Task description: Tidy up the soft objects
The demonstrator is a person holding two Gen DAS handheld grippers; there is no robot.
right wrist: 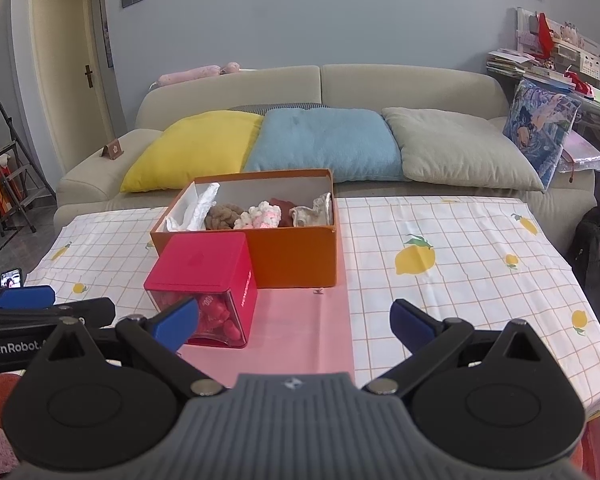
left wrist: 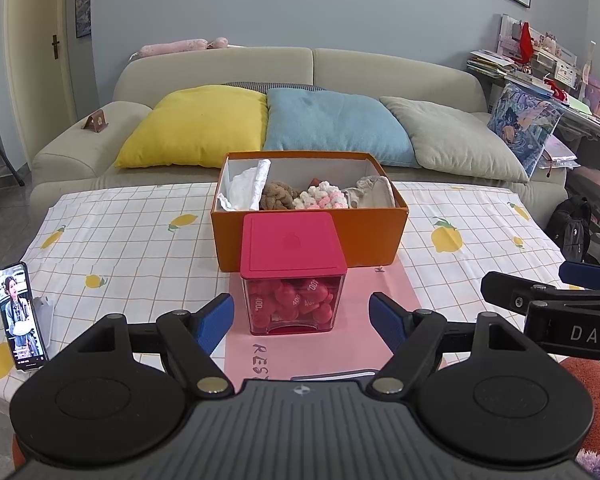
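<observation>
Grippers are being held wide open above the table's near edge, nothing between the jaws.
Left gripper (left wrist: 302,320) and right gripper (right wrist: 294,326) are being kept apart from the orange box (left wrist: 312,236), where soft objects (left wrist: 320,198) are lying behind the red-lidded container (left wrist: 293,272).

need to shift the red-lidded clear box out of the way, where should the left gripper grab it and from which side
Grip the clear container across its two flat side walls, just below the red lid, coming straight in from the near side. It stands upright and squarely faces the open left gripper, whose pads already flank it without touching. The orange box sits close behind, so a rear approach looks blocked.
</observation>
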